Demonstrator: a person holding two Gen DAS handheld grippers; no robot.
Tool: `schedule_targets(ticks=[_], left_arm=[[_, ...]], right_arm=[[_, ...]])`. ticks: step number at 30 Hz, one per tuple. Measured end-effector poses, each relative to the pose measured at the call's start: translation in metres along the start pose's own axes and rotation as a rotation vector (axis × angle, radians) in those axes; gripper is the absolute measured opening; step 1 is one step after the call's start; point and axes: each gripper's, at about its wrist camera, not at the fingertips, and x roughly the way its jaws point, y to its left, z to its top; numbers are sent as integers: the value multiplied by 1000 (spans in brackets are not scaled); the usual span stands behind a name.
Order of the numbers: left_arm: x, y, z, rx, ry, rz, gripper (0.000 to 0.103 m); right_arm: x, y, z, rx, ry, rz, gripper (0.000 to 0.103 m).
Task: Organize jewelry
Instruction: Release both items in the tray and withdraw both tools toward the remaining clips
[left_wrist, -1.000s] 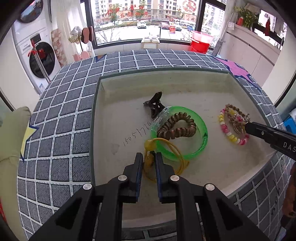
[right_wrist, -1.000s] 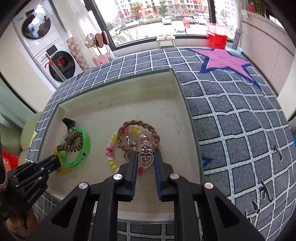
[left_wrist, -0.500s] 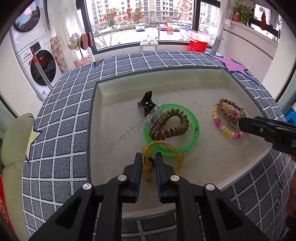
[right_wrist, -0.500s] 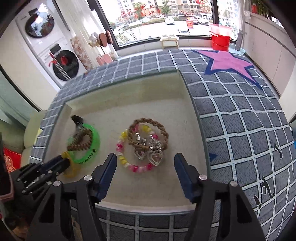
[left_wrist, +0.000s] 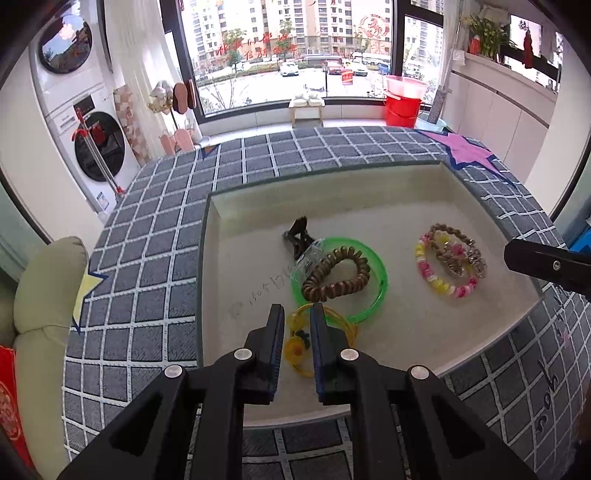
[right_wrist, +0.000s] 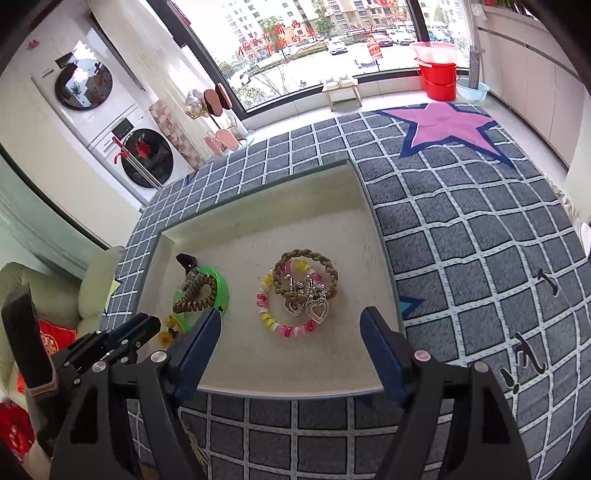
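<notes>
Laundry corner by a wide window; stacked washing machines (left_wrist: 88, 122) at left, a red bucket (left_wrist: 402, 105) near the glass. On the floor, a grey checked rug (right_wrist: 461, 236) with a pink star (right_wrist: 448, 125). A shallow cream tray (left_wrist: 369, 192) sits on the rug and holds the jewelry.

Tray contents, left group: a green bangle (left_wrist: 380, 284) lying flat, a brown spiral hair tie (left_wrist: 334, 273) resting inside its ring, a black clip (left_wrist: 297, 236) just behind it, touching a bit of clear wrapping. A yellow cord bracelet (left_wrist: 343, 323) lies at the bangle's near edge.

Right group, well apart from the first: a pink-and-yellow bead bracelet (right_wrist: 275, 317), a brown braided bracelet (right_wrist: 306, 271) overlapping it, and silver heart charms (right_wrist: 312, 306) lying on top of both.

Left gripper (left_wrist: 297, 321): jaws narrow, pinched on the yellow cord bracelet, its yellow beads showing between the pads. Whether the bracelet is clear of the tray floor, cannot tell.

Right gripper (right_wrist: 291, 325): jaws have just been opening and stand wide, nothing between the pads; it hangs above the near edge of the tray, the bead bracelet and charms lying free below.
</notes>
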Motion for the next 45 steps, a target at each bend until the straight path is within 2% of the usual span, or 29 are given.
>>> schedule_targets(ticks=[9,11,13,14,15,18,21,27,30,34,39,45], left_arm=[[-15,3,6,-35,-31,0,28],[-17,4,6,-32,-33,17,28],[-20,5,5,-37,-35,18,31],[-21,7,5,-46,-35,19,64],[-23,8,5,-58,-40,25,103],[-36,9,1,-58,-92,59,103],[-39,6,-3,-46,-86,61,103],[-47,6,-20,-40,-74,89,103],[-54,9,-30,-42,-70,77,103],[-64,11,-43,-43,-60,45,103],[-78,12,-63,-43,-63,59,103],[-87,20,-89,-68,-33,41,103]], right_arm=[[-18,-9,-3,35,-25,14,86],[-21,-12,-4,41,-26,22,89],[-24,-10,-5,26,-32,12,103],[-26,-10,-6,19,-38,8,103],[-28,-9,-7,10,-47,5,103],[-30,-8,-10,8,-53,6,103],[-32,-9,-14,14,-64,4,103],[-49,-4,-23,-9,-142,-2,103],[-56,2,-27,-21,-153,5,103],[-59,3,-33,6,-114,29,103],[-62,10,-47,-47,-53,-25,103],[-65,18,-66,-76,6,-35,103]])
